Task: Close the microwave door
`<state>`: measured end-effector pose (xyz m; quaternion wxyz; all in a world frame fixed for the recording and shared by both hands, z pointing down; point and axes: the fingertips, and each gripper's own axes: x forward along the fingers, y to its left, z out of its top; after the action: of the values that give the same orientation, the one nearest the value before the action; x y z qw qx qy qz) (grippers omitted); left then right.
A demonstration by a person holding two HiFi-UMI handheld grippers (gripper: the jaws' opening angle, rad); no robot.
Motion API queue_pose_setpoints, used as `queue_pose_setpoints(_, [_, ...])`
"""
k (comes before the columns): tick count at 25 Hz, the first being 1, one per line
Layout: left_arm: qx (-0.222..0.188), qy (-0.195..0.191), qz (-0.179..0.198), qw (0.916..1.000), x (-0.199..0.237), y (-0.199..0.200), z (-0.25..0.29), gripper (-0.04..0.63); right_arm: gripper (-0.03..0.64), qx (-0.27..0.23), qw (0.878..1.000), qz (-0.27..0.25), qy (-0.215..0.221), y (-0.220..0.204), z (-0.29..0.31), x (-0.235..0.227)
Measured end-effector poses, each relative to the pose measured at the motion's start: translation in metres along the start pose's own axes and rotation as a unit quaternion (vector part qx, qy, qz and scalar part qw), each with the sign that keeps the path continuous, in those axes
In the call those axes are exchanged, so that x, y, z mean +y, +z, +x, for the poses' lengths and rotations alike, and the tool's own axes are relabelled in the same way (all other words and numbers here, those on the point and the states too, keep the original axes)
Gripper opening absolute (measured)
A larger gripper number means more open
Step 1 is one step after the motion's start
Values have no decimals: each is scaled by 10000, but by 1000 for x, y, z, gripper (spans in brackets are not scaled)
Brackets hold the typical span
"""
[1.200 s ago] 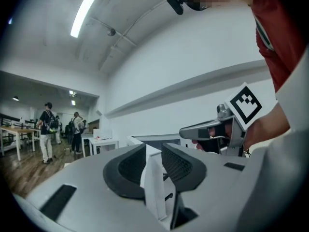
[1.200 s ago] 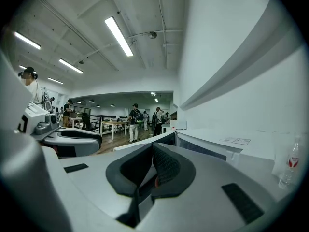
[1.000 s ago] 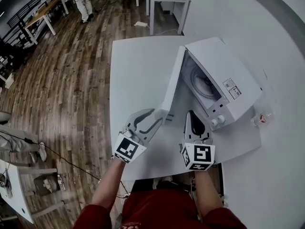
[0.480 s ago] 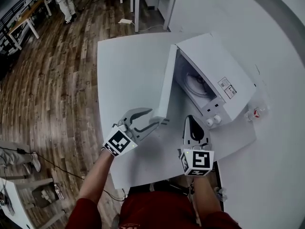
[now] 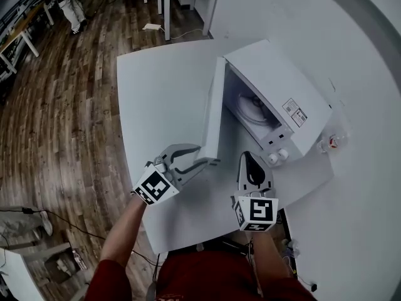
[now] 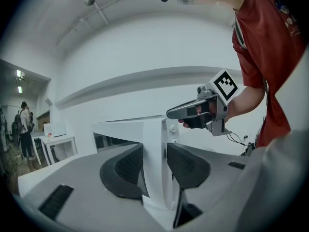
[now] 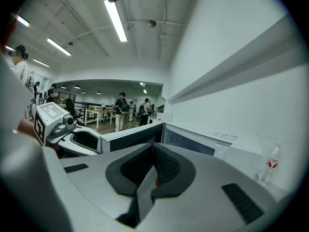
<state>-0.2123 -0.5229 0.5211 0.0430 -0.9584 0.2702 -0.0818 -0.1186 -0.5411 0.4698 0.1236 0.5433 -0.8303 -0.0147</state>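
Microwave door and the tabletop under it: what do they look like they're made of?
Microwave door: white frame, smooth with a soft sheen and a rounded edge, so likely moulded plastic or painted metal. Its window is dark and reflective and looks like glass.
Tabletop: flat, uniform matte white with no grain, probably laminate or painted board. The core is not visible.

the microwave [image 5: 276,86] and its door [image 5: 212,115] are smooth white, a bit shiny, like painted metal. the table [image 5: 156,99] is flat white and dull. the floor [image 5: 62,105] is brown wood with a soft shine. the bottle [image 5: 329,143] is clear plastic. the shirt [image 5: 213,274] is red cloth.
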Motion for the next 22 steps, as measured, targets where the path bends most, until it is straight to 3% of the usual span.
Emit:
queue_pose_setpoints(10, [-44,-282,-34,9996,-6,3,10,163,28,-26,9997,2,-257,0,-9,-10])
queue_pose_setpoints(22, [38,-260,-7,9997,-23,12,42,156,28,-120,9990,120,-425,-5,-21,-44])
